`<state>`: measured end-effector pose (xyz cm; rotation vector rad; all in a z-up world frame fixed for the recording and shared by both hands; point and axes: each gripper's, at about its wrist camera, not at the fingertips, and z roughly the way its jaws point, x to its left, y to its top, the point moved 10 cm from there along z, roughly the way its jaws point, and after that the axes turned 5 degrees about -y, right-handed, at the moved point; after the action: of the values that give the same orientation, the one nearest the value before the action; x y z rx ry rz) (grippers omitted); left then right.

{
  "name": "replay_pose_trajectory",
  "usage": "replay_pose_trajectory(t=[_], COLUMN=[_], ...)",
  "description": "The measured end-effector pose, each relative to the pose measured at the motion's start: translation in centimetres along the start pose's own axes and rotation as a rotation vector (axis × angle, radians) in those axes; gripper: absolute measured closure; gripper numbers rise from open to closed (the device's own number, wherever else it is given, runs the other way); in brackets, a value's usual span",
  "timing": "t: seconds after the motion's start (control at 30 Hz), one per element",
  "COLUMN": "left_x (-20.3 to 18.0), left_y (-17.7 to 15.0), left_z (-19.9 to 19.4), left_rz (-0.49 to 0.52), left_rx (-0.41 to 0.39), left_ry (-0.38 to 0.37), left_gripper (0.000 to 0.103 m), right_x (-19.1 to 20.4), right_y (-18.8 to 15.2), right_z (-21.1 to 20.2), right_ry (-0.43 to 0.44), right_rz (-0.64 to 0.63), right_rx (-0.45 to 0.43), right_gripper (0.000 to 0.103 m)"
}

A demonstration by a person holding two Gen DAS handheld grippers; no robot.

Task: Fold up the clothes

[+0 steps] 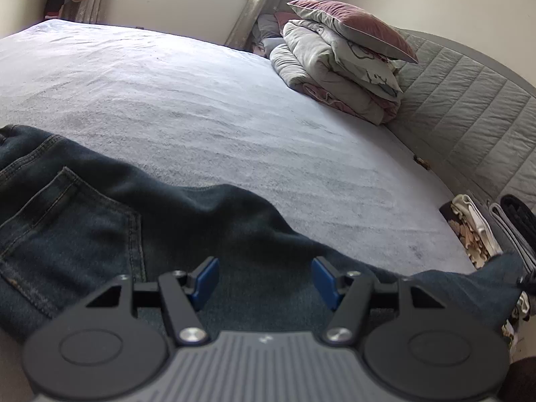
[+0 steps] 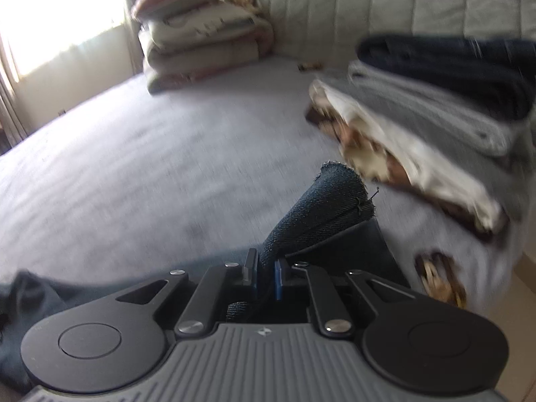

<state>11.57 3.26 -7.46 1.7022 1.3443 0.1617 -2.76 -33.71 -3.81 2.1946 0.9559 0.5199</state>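
One dark jeans [image 1: 140, 221] flat, pocket up | left fingers [image 1: 205, 278] apart | right fingers [image 2: 278, 279] clamp hem

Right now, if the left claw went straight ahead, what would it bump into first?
Probably the jeans: the open left claw hangs just over them. Past them comes bare bed sheet, though depth is hard to judge.

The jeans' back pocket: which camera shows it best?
Left wrist view: the back pocket of the jeans lies in plain sight, its stitching sharp. The right wrist view shows only the hem end clamped in the right hand-held gripper.
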Motion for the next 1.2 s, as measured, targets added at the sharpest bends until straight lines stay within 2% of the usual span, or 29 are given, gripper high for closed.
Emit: replay_pose_trajectory(t=[0.27,0.4,0.47,0.53,0.7,0.77,0.9,0.97,1.07,1.2], left_x=[-0.1,0.1,0.4,0.5,0.8,0.9,1.1,1.4,1.6,1.8], left_y=[-0.2,-0.5,-0.6,-0.7,-0.9,-0.9,-0.9,-0.9,-0.7,-0.6], left_z=[0.2,0.7,1.1,1.4,1.9,1.9,2.0,2.0,2.1,2.5], left_rz=[0.002,-0.003,-0.005,-0.004,0.005,0.01,0.01,0.012,0.012,0.01], left_rx=[0.014,0.027,0.036,0.043,0.055,0.053,0.039,0.031,0.021,0.017], left_ry=[0.009,0.023,0.033,0.044,0.07,0.079,0.09,0.1,0.11,0.118], left_gripper=[0.04,0.04,0.04,0.04,0.04,0.04,0.04,0.04,0.04,0.04], right_x=[-2.9,-3.7,-4.4,-5.6,-9.5,-10.1,-8.9,-8.0,-7.5,-7.4], right_y=[-6.6,-7.5,-7.2,-6.8,-4.4,-2.6,0.8,1.8,2.6,2.8], right_z=[2.1,2.0,1.3,0.5,-1.7,-1.3,2.2,4.4,7.4,10.5], right_ry=[-0.025,0.014,0.038,0.04,0.002,0.018,0.153,0.201,0.195,0.211], right_rz=[0.012,0.01,0.039,0.072,0.108,0.088,-0.006,-0.08,-0.164,-0.179], right_rx=[0.115,0.116,0.127,0.133,0.059,0.025,0.025,0.035,0.02,0.05], right_gripper=[0.093,0.092,0.088,0.075,0.073,0.071,0.058,0.057,0.055,0.051])
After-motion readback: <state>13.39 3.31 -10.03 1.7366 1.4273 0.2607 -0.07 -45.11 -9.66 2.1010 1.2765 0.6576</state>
